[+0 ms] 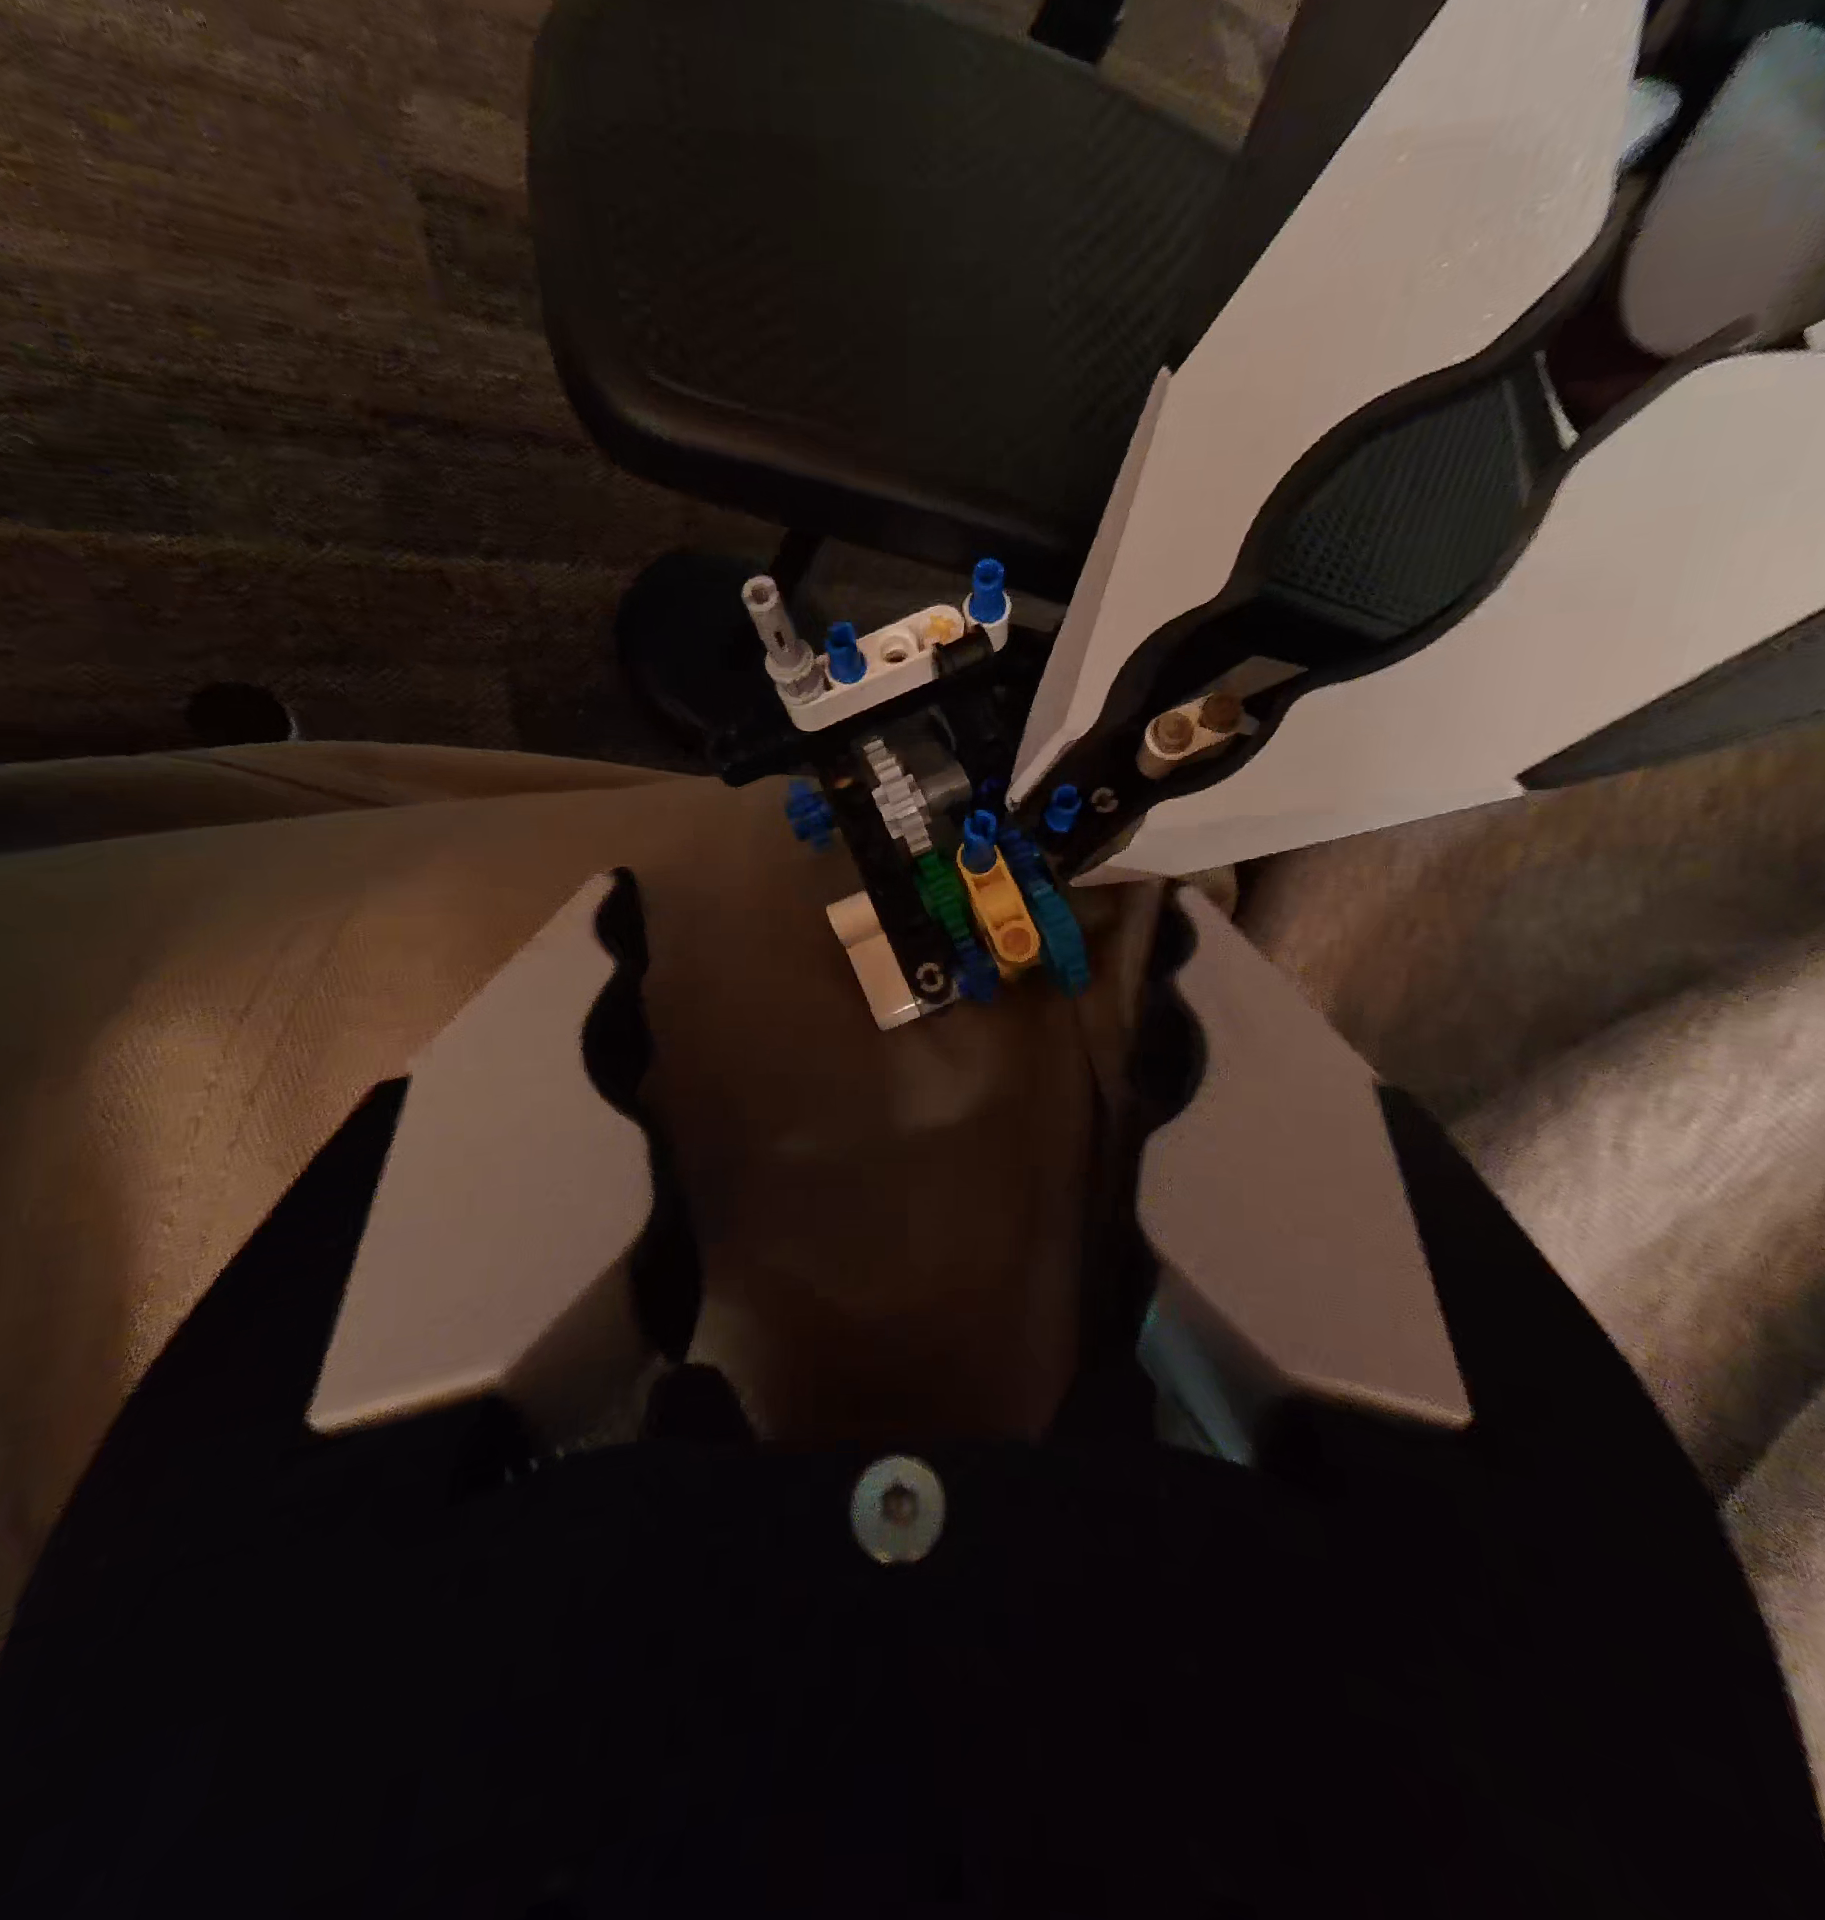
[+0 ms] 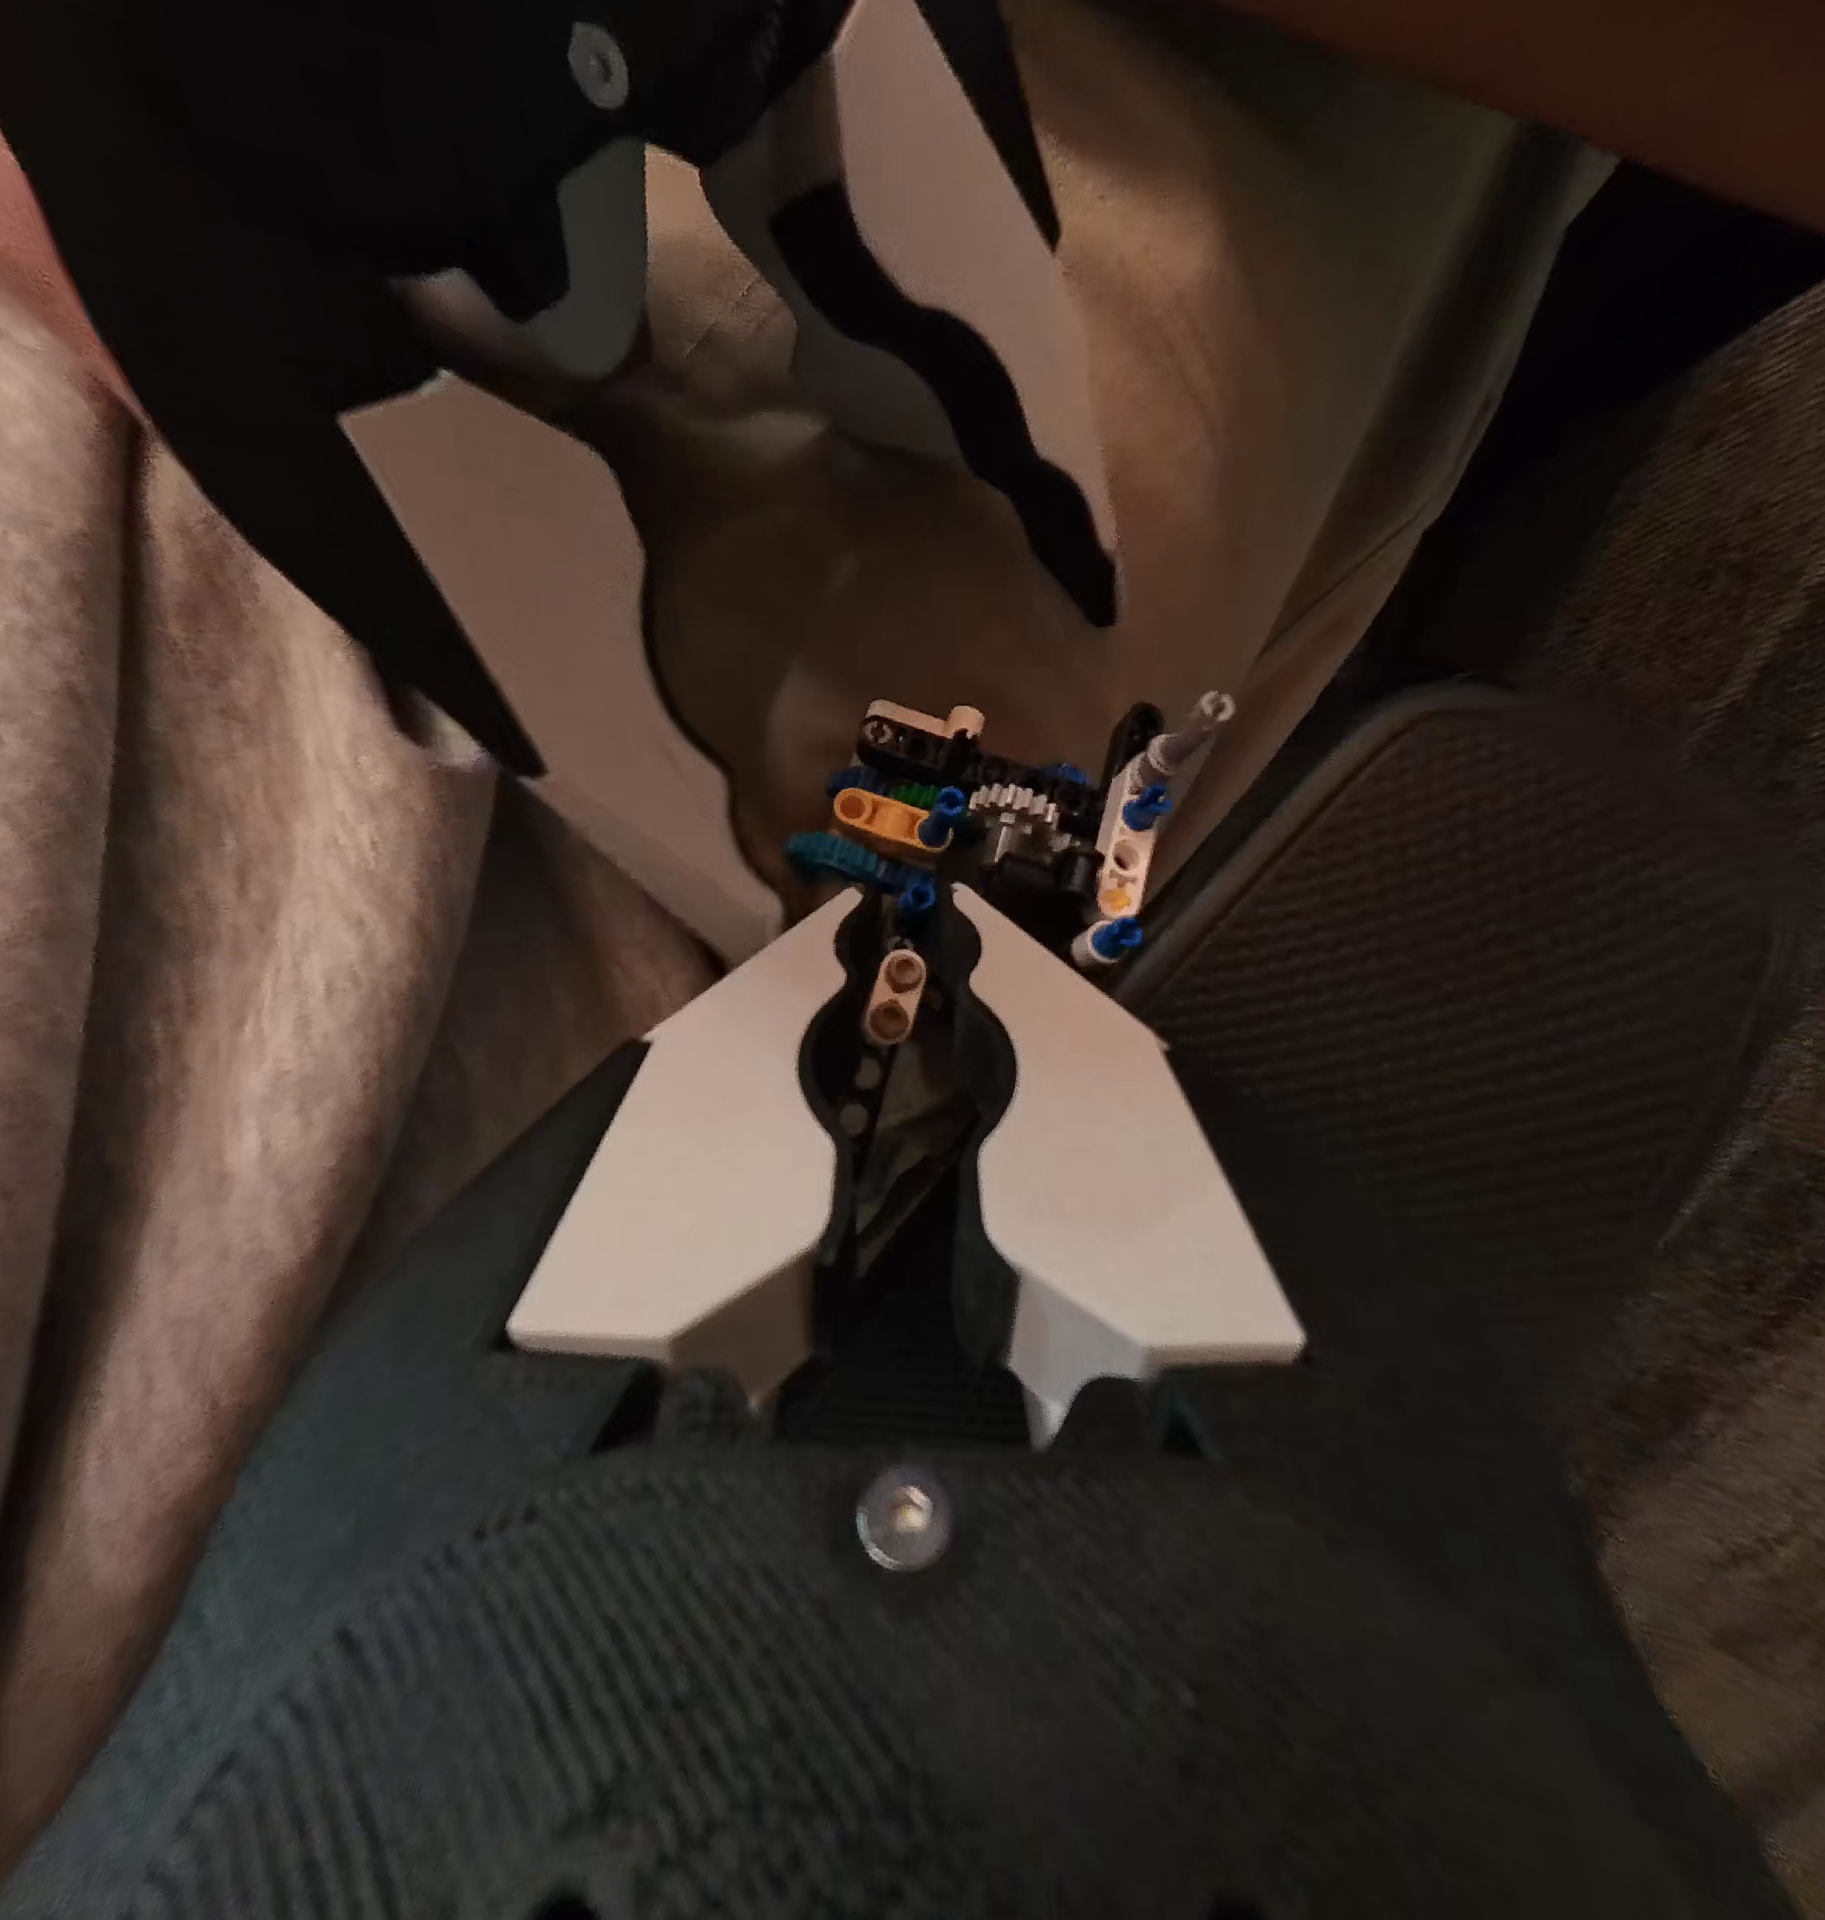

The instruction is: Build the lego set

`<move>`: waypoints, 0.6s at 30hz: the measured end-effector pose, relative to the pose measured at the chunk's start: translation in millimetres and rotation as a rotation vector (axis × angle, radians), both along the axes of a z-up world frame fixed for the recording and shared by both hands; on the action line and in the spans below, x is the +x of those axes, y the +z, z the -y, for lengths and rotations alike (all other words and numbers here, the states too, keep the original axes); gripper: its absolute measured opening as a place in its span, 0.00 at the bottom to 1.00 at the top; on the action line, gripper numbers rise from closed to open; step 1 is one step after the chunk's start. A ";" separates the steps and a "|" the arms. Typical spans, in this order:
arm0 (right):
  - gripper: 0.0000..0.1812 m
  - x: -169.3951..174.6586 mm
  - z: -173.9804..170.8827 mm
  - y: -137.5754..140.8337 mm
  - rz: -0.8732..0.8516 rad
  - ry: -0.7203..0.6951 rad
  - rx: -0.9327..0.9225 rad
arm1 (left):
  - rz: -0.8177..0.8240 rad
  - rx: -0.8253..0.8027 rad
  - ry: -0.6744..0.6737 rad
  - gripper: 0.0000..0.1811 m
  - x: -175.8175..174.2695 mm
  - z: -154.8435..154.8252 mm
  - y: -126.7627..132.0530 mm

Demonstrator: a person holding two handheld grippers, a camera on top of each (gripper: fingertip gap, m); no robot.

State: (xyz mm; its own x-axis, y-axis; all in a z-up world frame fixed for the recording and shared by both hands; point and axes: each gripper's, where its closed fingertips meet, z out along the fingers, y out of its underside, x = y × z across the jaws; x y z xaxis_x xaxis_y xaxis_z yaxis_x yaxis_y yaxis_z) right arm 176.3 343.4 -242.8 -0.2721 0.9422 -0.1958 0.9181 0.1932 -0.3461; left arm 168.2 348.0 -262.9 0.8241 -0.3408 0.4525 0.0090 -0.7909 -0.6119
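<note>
Nearest the lens in the left wrist view, the left gripper (image 1: 887,1049), black body with white fingers (image 1: 503,1174) spread wide, nothing between them, only tan cloth below. Just beyond the fingertips, the lego assembly (image 1: 918,831): black beam, grey gear (image 1: 900,800), green gear, yellow connector (image 1: 1001,909), teal gear (image 1: 1055,935), blue pins, a white beam (image 1: 887,675) across the far end with a grey axle (image 1: 773,623) sticking up. Held up off the cloth, not resting on it. Entering from upper right, the right gripper (image 1: 1069,831), fingers drawn close together and clamped on a black beam that joins the assembly, a tan two-hole piece (image 1: 1194,727) showing in the gap. Behind, a dark mesh chair (image 1: 866,270) over brown carpet (image 1: 212,364).

In the right wrist view, same grip seen along the right gripper (image 2: 903,914): narrow gap, black beam pinched near the tips, tan two-hole piece (image 2: 895,997) between the pads, lego assembly (image 2: 1001,821) projecting past them. Above, the left gripper (image 2: 939,748) wide apart, close to the assembly; whether touching it, cannot tell. Grey fabric (image 2: 160,831) at left, dark mesh chair (image 2: 1459,987) at right
</note>
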 end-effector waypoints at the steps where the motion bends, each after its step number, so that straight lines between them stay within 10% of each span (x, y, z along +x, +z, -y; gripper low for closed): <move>1: 0.05 -0.1 -0.3 0.0 0.001 -0.004 -0.004 | -0.004 -0.005 -0.002 0.50 0.2 0.1 -0.7; 6: 0.06 0.6 -1.3 -0.1 -0.002 0.001 0.003 | 0.089 -0.028 -0.059 0.31 10.9 6.7 3.6; 18: 0.14 9.0 -6.1 27.9 0.002 0.104 0.107 | 0.115 -0.036 -0.055 0.30 10.6 7.1 3.5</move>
State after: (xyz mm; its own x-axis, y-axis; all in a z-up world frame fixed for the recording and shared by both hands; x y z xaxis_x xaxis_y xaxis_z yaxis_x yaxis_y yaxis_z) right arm 185.3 349.5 -214.9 -0.3692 0.9243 -0.0967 0.8918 0.3230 -0.3168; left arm 178.8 340.9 -259.3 0.7469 -0.3657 0.5554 0.0333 -0.8136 -0.5805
